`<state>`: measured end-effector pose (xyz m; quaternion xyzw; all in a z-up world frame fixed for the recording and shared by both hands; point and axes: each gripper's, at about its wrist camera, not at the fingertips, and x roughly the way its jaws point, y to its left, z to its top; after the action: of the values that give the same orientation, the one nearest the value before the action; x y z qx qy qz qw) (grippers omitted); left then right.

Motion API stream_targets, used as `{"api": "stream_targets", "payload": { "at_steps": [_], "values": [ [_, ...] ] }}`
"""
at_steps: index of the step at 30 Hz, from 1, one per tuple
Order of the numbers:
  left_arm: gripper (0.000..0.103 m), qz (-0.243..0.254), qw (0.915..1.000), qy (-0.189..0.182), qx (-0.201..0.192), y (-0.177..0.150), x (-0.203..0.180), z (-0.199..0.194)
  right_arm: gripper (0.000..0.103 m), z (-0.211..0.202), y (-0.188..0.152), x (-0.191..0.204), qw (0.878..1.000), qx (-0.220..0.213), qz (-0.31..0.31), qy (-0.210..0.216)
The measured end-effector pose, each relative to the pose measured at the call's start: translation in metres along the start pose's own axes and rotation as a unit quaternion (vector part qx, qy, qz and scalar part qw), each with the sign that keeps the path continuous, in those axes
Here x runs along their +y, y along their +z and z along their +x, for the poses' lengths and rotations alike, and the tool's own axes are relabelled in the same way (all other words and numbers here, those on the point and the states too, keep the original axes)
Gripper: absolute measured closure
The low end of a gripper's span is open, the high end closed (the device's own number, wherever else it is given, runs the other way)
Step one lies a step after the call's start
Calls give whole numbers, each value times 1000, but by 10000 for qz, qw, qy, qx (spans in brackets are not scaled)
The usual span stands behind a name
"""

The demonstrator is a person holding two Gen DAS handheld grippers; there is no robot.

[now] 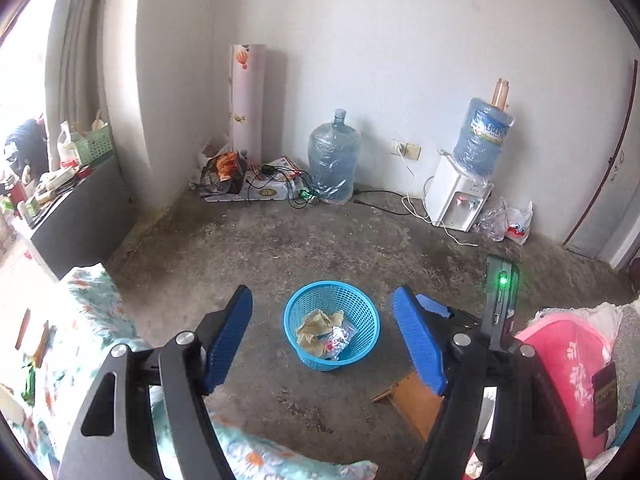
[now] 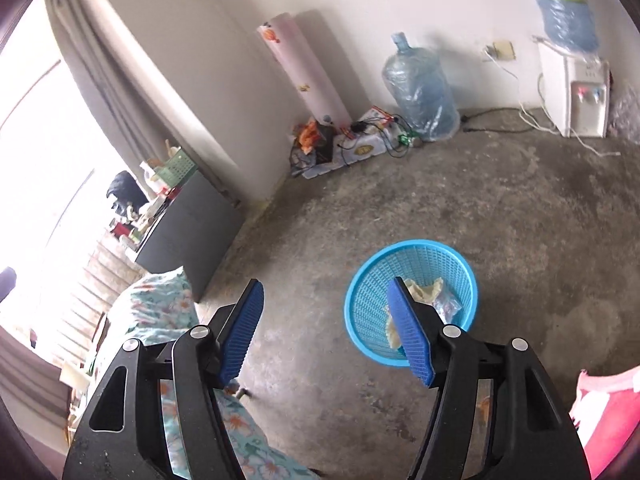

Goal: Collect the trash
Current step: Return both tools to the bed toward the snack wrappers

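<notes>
A blue mesh basket (image 1: 291,322) stands on the concrete floor below both grippers. Crumpled tan paper (image 1: 320,325) and a clear plastic wrapper (image 1: 342,338) lie inside it. My left gripper (image 1: 322,300) hangs above the basket, open, with nothing between its blue pads. In the right wrist view the same basket (image 2: 416,245) sits under the right-hand finger, with the paper (image 2: 426,290) and wrapper (image 2: 449,305) showing. My right gripper (image 2: 325,284) is open and empty, mostly over bare floor left of the basket.
Floral bedding (image 1: 92,320) lies at the left, a pink cloth (image 1: 568,356) at the right. A brown cardboard piece (image 1: 416,400) lies by the basket. A water jug (image 1: 334,160), a white dispenser (image 1: 456,196), cables and boxes line the far wall. A black cabinet (image 2: 188,224) stands left.
</notes>
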<state>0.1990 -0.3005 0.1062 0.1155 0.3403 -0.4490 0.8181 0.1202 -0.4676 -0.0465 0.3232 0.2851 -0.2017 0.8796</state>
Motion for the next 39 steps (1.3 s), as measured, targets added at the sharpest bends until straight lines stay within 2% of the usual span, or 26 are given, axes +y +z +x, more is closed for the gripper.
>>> {"api": "stream_targets", "payload": {
  "at_steps": [6,12,18,24,28,31,34,37,39],
  "values": [
    [32,-662,9969,361,-238,-50,59,-100,23,-41,-31,70,9931,0,-1025,572],
    [30,-1613,9824,670,-665,-121,120,-182,19,-51,-61,124,9815,185,-1749,761],
    [29,-2376,9586,1158,-1057,-192,153,-240,9,-65,-97,163,9600,372,-2514,1178],
    [27,-2855,9272,1889,-1523,-247,169,-300,8,-83,-121,184,9489,194,-2804,1434],
    [26,-3115,9114,2111,-1666,-280,179,-327,8,-90,-132,202,9407,309,-2846,1819],
    [26,-3239,9040,2229,-1681,-300,191,-336,8,-96,-147,218,9326,493,-2877,2123],
    [26,-3469,8974,2162,-1663,-317,203,-336,8,-96,-158,224,9269,642,-2919,2271],
    [26,-3609,8952,2009,-1673,-328,209,-330,8,-95,-169,228,9237,747,-2980,2288],
    [26,-3619,8975,1882,-1677,-334,211,-325,9,-93,-177,229,9206,853,-3030,2310]
  ]
}}
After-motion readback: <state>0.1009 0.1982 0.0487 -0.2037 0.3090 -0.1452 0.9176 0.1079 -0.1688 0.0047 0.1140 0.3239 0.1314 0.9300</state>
